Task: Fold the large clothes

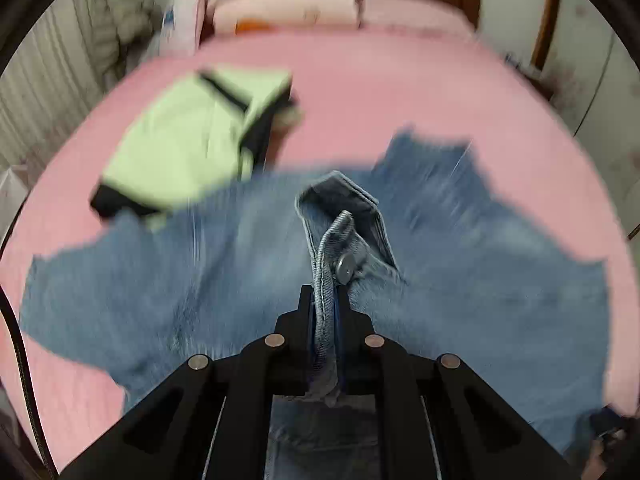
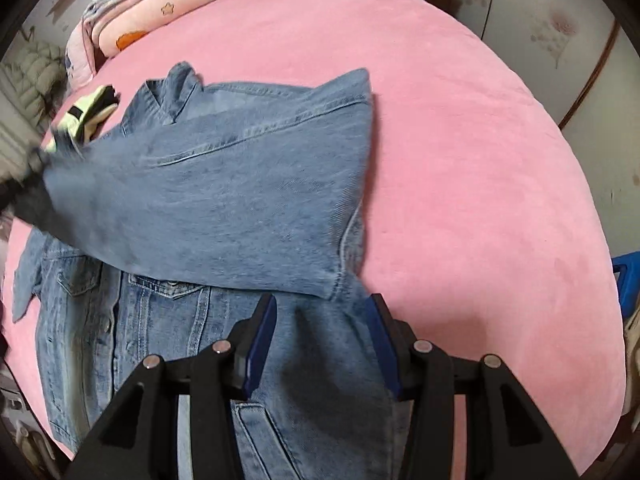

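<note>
My left claw (image 1: 325,300) pinches the denim jacket's (image 2: 224,184) cuff; my right claw (image 2: 320,320) hangs spread above the jacket on the pink bed (image 2: 460,160).

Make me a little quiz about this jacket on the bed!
1. True or false: the left gripper is pinching the denim jacket's cuff.
2. What colour is the bed sheet?
3. The right gripper is: A) shut on the jacket, B) open above the jacket, C) holding the green garment.

Key: 1 true; 2 pink; 3 B.
</note>
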Action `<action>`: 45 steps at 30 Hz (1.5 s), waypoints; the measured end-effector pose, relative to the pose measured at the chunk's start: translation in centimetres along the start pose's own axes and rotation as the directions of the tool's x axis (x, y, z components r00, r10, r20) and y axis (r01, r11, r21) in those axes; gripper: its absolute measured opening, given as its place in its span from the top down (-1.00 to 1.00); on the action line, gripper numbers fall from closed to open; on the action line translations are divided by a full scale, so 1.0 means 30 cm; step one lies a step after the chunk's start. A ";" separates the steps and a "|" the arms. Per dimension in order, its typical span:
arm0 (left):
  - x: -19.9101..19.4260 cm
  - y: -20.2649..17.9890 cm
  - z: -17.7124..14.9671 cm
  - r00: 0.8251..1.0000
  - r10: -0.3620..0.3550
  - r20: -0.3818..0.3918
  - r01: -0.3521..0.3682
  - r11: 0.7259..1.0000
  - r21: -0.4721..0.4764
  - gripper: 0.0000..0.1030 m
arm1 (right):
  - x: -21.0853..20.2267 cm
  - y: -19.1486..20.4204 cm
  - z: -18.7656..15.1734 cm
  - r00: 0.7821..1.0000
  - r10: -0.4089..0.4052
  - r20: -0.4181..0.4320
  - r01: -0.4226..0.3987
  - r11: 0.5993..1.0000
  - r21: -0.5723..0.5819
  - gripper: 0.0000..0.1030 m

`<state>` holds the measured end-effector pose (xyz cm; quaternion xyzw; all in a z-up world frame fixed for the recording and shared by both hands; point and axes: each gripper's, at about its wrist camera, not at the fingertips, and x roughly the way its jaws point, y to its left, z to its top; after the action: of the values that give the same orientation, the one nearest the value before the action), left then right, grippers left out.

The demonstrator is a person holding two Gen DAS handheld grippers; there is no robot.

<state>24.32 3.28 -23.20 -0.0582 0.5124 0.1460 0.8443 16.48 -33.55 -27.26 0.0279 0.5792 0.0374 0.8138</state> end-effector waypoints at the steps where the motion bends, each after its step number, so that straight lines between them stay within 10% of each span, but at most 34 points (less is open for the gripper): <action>1: 0.045 0.005 -0.030 0.999 0.019 -0.040 -0.019 1.000 0.000 0.82 | 0.010 0.007 0.001 1.000 -0.013 -0.006 0.013 1.000 -0.005 0.09; 7: 0.124 -0.001 -0.133 0.990 0.021 -0.139 -0.017 0.999 0.029 0.00 | -0.038 0.003 0.036 0.999 0.021 0.032 -0.022 1.000 0.021 0.09; 15: 0.009 0.047 -0.020 0.993 -0.115 -0.033 0.113 0.992 -0.050 -0.47 | -0.067 -0.028 0.246 0.994 0.015 0.111 -0.020 0.999 0.046 -0.23; 27: 0.312 0.112 0.190 0.976 -0.147 -0.163 0.116 0.976 -0.183 -0.46 | 0.159 -0.072 0.514 0.996 -0.055 0.068 0.052 0.998 0.040 -0.23; 32: 0.367 0.062 0.193 0.964 -0.171 -0.205 0.141 0.978 -0.152 0.42 | 0.236 -0.095 0.543 0.998 -0.055 0.023 0.054 0.997 0.062 -0.22; 33: 0.363 0.049 0.192 0.964 -0.176 -0.202 0.149 0.979 -0.143 0.58 | 0.250 -0.091 0.542 0.998 -0.058 0.016 0.057 0.997 0.048 -0.14; 35: 0.333 0.016 0.192 0.973 -0.149 -0.173 0.132 0.986 -0.106 0.67 | 0.263 -0.076 0.540 0.996 -0.088 0.011 0.088 0.996 0.002 0.81; 45: 0.361 -0.092 0.135 0.993 -0.056 -0.104 0.055 0.998 -0.012 0.59 | 0.329 -0.089 0.531 0.974 -0.221 0.044 0.223 0.973 -0.052 0.95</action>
<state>33.27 3.70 -31.01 -0.0838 0.5533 0.1214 0.8198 34.83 -35.33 -31.55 -0.0593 0.5619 -0.0380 0.8242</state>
